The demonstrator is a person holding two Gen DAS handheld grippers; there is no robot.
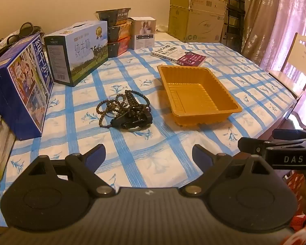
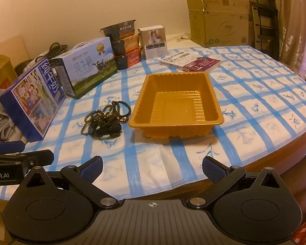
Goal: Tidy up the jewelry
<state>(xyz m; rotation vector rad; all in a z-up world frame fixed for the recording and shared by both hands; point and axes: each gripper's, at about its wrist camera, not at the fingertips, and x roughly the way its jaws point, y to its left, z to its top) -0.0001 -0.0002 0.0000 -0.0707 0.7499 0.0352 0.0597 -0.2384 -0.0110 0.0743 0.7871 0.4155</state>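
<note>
A tangled pile of dark beaded bracelets and a black clip [image 1: 125,110] lies on the blue-checked tablecloth, left of an empty orange plastic tray [image 1: 197,94]. The pile [image 2: 106,120] and the tray [image 2: 177,104] also show in the right wrist view. My left gripper [image 1: 149,155] is open and empty, hovering over the near table edge, short of the pile. My right gripper [image 2: 152,166] is open and empty, near the table's front edge, in front of the tray. Each gripper shows at the edge of the other's view.
Two milk cartons [image 1: 75,51] [image 1: 20,85] stand at the left. Stacked food boxes [image 1: 118,34], a small white box [image 1: 143,32], a book [image 1: 177,56] and a cardboard box [image 1: 195,16] sit at the back. A chair [image 1: 295,65] stands at the right.
</note>
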